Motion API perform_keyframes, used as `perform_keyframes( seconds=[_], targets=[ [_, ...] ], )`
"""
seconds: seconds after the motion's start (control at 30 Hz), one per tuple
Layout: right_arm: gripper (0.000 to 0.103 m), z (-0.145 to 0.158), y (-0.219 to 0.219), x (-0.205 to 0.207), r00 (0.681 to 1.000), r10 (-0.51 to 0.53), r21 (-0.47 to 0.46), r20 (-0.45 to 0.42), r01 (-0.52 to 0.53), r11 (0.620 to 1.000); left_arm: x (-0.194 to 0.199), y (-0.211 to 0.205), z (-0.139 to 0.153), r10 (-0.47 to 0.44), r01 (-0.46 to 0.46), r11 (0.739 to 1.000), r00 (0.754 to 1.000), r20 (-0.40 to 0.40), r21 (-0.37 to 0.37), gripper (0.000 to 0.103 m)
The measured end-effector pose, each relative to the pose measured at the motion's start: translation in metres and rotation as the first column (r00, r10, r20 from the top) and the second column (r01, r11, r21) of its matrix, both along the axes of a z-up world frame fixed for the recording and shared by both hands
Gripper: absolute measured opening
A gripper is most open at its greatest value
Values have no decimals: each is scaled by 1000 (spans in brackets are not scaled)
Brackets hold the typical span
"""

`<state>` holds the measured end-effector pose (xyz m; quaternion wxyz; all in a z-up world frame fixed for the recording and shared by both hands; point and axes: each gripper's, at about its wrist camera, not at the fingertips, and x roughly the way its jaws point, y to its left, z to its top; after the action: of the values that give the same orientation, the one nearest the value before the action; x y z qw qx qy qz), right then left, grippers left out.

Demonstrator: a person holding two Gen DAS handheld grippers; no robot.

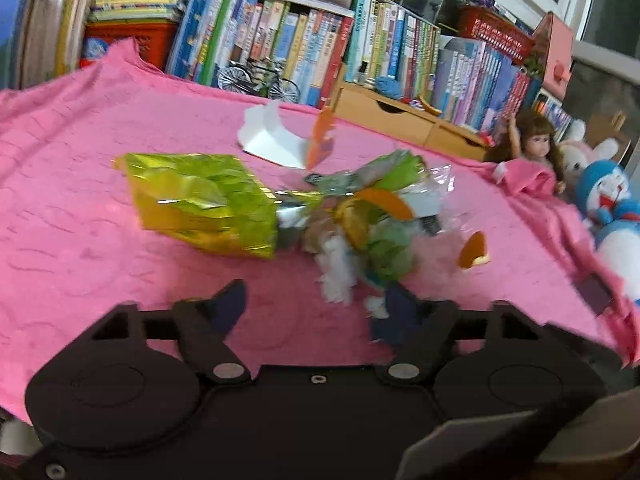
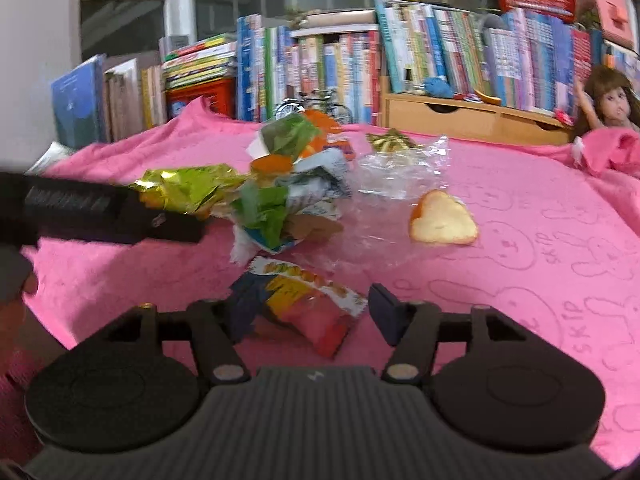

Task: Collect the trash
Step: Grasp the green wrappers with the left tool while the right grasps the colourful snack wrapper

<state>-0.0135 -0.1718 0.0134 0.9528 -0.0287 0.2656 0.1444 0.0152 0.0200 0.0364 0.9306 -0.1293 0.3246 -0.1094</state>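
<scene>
A heap of trash lies on the pink cloth (image 1: 80, 168). It holds a green-gold foil bag (image 1: 200, 204), white tissue (image 1: 336, 272), crumpled wrappers and clear film. A piece of orange peel (image 1: 474, 250) lies to its right and a white card scrap (image 1: 272, 136) lies behind it. My left gripper (image 1: 312, 308) stands open just short of the heap, with tissue by its right finger. My right gripper (image 2: 314, 312) is open, and an orange and yellow snack wrapper (image 2: 316, 308) lies loose between its fingers. The same peel (image 2: 442, 220) and clear film (image 2: 400, 172) lie beyond it.
The left gripper's black housing (image 2: 112, 216) reaches in from the left beside the foil bag (image 2: 188, 188). Rows of books (image 2: 440, 48), a wooden drawer box (image 2: 460, 120) and a model bicycle (image 1: 260, 76) line the back. A doll (image 1: 532, 144) and plush toys (image 1: 608, 208) sit at the right.
</scene>
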Motion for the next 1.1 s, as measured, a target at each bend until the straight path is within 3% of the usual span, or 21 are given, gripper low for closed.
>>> perform_keyframes(
  seconds=[0.1,0.3,0.33,0.43,0.5,0.53,0.67,0.97,1.1],
  targets=[
    [75,-6,11,4,1000,6,-36,15,-5,999,3,-10,9,-25,26,999,999,41,-25,65],
    [74,-14,19,11,1000,16,-43,27,-15,999,5,-45,19,-92,84,995,977,195,45,72],
    [63,-16,20,11,999,15,-50,32,-14,999,10,-50,18,-101,93,994,976,193,51,72],
    [50,-16,18,5,998,20,-50,51,-18,999,27,-60,10,-119,114,992,986,118,47,58],
    [44,-15,14,-2,998,21,-51,66,-17,999,34,-61,4,-128,127,992,989,70,21,32],
    [41,-15,12,-5,997,24,-52,72,-20,998,34,-59,1,-124,123,992,991,58,20,27],
    [37,-11,5,-17,996,8,-51,93,-4,999,29,-51,2,-113,114,994,992,51,-5,24],
    [33,-6,-20,-30,994,-49,-23,94,52,998,-5,-31,26,-113,116,993,985,128,-24,23],
    [33,-1,-23,-38,992,-57,-23,113,60,998,-20,-23,30,-105,103,995,982,155,17,23]
  ],
)
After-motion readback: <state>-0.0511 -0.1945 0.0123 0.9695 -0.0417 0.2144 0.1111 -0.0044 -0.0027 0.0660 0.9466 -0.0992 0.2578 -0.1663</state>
